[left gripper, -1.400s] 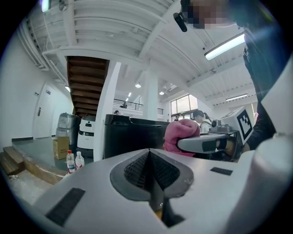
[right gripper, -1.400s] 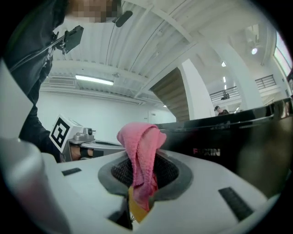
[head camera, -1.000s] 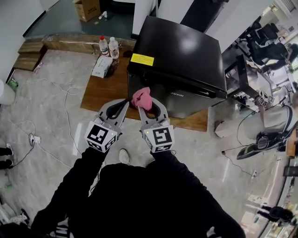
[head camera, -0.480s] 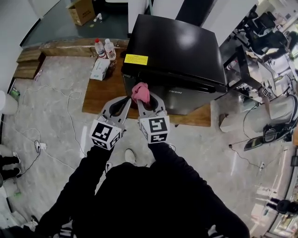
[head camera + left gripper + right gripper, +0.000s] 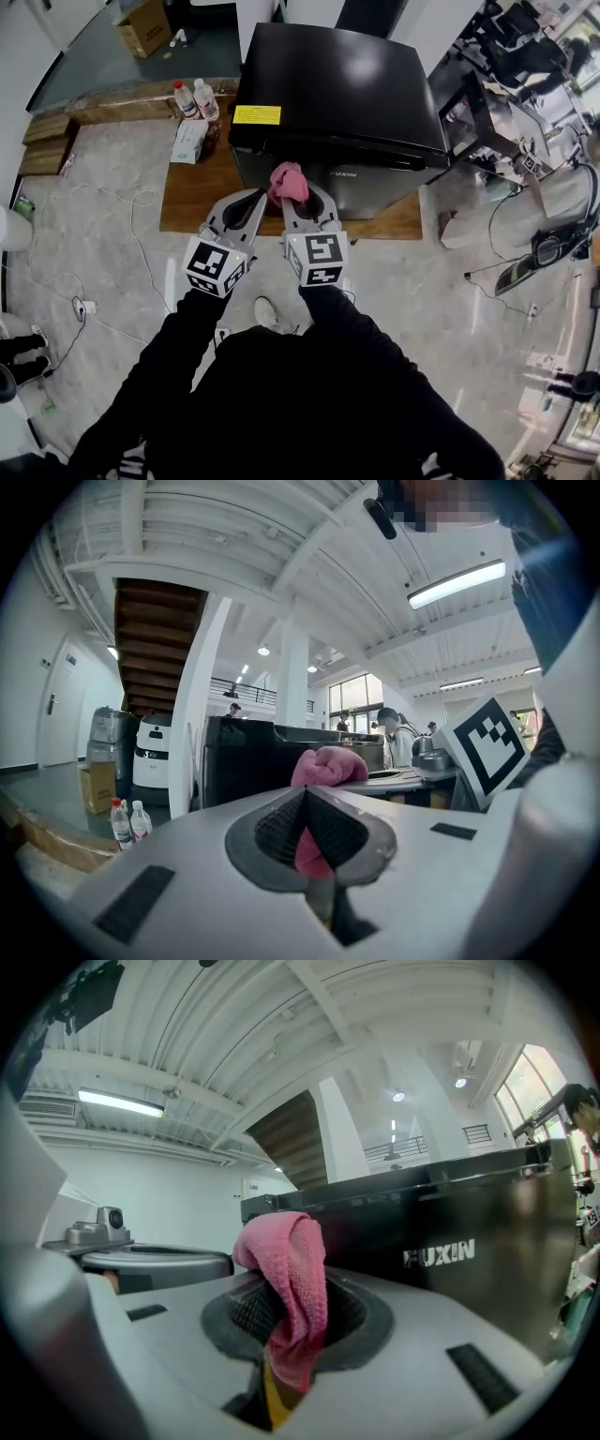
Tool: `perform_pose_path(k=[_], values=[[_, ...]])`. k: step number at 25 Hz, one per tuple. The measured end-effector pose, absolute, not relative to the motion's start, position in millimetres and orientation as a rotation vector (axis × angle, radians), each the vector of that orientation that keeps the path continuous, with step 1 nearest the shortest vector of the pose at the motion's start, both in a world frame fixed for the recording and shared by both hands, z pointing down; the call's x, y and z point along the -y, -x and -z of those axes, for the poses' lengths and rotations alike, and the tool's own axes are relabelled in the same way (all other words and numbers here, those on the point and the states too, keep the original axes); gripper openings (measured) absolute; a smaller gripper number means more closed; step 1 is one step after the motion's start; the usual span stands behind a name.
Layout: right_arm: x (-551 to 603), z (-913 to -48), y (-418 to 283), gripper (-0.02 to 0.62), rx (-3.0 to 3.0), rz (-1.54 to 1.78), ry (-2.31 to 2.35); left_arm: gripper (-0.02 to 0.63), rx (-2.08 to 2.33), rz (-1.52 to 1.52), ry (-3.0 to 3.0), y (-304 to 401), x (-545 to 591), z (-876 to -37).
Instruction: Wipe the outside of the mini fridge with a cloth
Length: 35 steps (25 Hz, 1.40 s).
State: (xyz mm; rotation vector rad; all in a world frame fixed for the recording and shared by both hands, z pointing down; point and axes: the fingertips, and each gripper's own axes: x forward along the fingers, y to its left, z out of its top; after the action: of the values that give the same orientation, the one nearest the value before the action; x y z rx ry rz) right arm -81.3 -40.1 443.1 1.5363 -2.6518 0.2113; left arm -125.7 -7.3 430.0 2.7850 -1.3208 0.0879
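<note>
The black mini fridge (image 5: 347, 84) stands on a low wooden platform (image 5: 192, 192); its front carries a silver brand name and its top a yellow label (image 5: 256, 114). A pink cloth (image 5: 288, 181) bunches up against the upper front of the fridge, with my right gripper (image 5: 292, 195) shut on it. In the right gripper view the cloth (image 5: 291, 1269) hangs over the jaws before the fridge's front (image 5: 459, 1241). My left gripper (image 5: 263, 195) sits close beside it at the left, jaws shut. In the left gripper view the cloth (image 5: 337, 764) shows just past its tips (image 5: 305, 794).
Two water bottles (image 5: 194, 97) and a tissue pack (image 5: 187, 141) sit on the platform left of the fridge. A cardboard box (image 5: 141, 28) lies further back. Cables (image 5: 103, 187) trail over the marble floor at the left. Desks and chairs (image 5: 506, 103) crowd the right side.
Both grippers and the cloth have stayed together at the fridge's front. The view has swung so the fridge sits more to the left and the cloth lies further right along its front.
</note>
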Motion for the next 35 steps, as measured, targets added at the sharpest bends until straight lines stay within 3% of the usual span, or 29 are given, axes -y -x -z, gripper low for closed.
perform_pose_path(k=[35], values=[[40.8,-444.7,-179.0,0.081,2.403,-0.216,-1.922,0.006,0.929,0.015,-2.878,-96.2,5.6,-420.1]])
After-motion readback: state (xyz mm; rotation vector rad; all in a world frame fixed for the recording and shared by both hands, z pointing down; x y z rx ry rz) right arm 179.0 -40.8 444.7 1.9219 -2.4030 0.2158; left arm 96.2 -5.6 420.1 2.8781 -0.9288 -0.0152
